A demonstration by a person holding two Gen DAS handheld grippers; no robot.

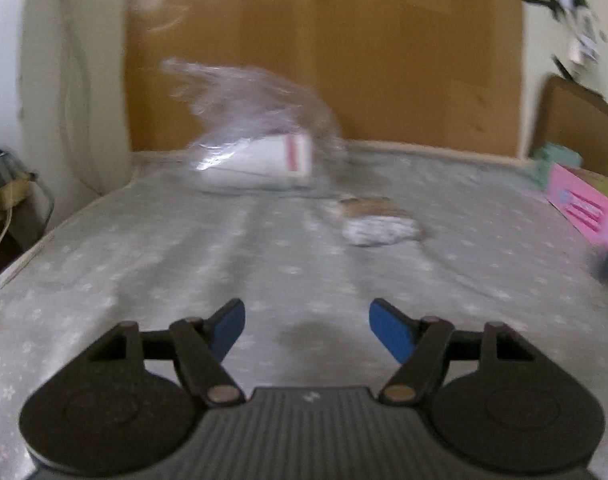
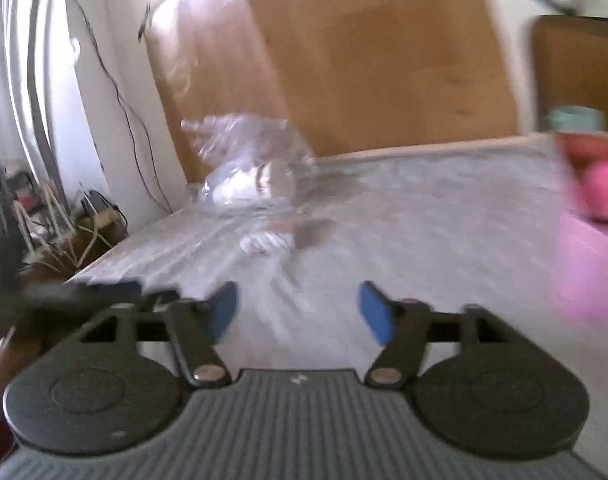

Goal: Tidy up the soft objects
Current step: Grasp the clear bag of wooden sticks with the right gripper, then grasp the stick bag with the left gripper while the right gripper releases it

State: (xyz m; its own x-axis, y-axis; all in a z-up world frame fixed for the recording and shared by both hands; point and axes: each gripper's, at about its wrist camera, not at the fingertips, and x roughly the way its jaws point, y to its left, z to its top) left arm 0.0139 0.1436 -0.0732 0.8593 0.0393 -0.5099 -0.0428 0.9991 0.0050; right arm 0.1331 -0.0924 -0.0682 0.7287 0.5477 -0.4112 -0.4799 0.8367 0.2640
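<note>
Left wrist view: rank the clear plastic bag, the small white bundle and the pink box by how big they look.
1. Clear plastic bag, largest.
2. Pink box, though the frame edge cuts it off, so its full size is unsure.
3. Small white bundle, smallest.

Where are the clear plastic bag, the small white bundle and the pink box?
clear plastic bag [image 1: 260, 120], left wrist view, crinkled upper part.
small white bundle [image 1: 378, 230], left wrist view, its middle.
pink box [image 1: 588, 208], left wrist view, top face.

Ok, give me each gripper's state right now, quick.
Left gripper: open, holding nothing, above the bedsheet.
Right gripper: open, holding nothing.
</note>
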